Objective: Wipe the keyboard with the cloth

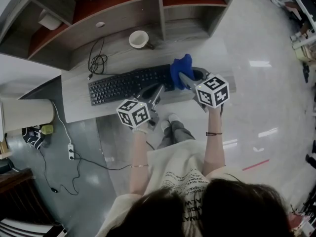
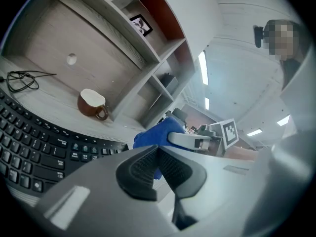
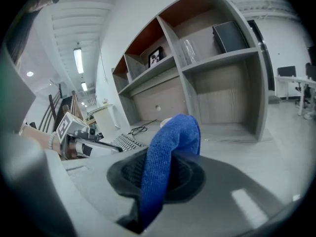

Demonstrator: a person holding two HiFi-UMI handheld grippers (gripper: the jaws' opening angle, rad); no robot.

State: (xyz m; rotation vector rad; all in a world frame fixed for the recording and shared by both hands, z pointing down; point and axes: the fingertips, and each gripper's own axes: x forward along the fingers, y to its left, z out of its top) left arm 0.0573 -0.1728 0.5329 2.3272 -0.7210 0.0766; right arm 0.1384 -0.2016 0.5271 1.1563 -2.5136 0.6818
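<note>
A black keyboard [image 1: 129,84] lies along the front of the grey desk [image 1: 79,102]; its keys also fill the lower left of the left gripper view, keyboard [image 2: 34,149]. A blue cloth [image 1: 180,70] is pinched in my right gripper [image 1: 186,81], above the keyboard's right end; it hangs up between the pads as cloth [image 3: 168,162]. My right gripper [image 3: 158,179] is shut on it. My left gripper [image 1: 157,94] is shut with nothing in it, over the keyboard's front edge; its pads meet at left gripper [image 2: 158,169]. The cloth [image 2: 155,135] shows ahead of it.
A brown-and-white cup [image 1: 139,39] stands behind the keyboard, also seen as cup [image 2: 92,104]. A coiled black cable [image 1: 97,62] lies at the back left. Shelves [image 1: 123,4] rise behind the desk. A power strip [image 1: 71,152] lies on the floor.
</note>
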